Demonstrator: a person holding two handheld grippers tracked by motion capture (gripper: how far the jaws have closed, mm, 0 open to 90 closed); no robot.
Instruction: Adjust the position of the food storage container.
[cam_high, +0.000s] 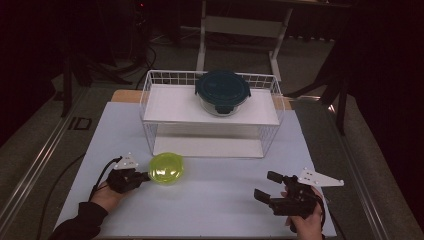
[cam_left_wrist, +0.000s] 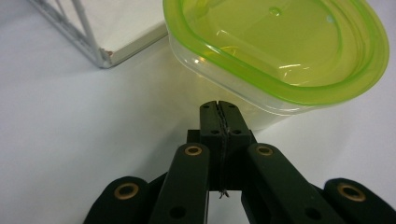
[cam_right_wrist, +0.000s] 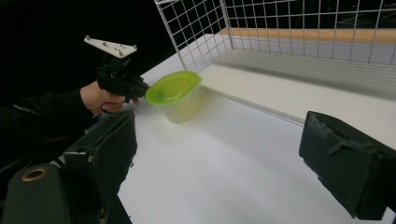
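Left gripper (cam_high: 141, 176), jaws pressed together with nothing between them, noses up against the near side of a green-lidded tub (cam_high: 166, 168) on the table (cam_high: 215, 200). From the left gripper view the closed tips sit just under the tub's lid rim, touching or nearly touching the clear wall; which of the two I cannot tell. The tub stands upright, lid on, on the bare tabletop just in front of the wire rack (cam_high: 210, 112), near its left front corner, and is not lifted.

Right gripper (cam_high: 265, 187) waits well apart at the right of the table, jaws spread wide and empty.

On the rack's upper shelf, toward the back, stands a glass bowl with a dark teal lid (cam_high: 222, 91); the lower shelf is bare.

Judging by the layout, the job looks barely begun: the tub has yet to be grasped, and if it is bound for the rack, the whole carry is left.
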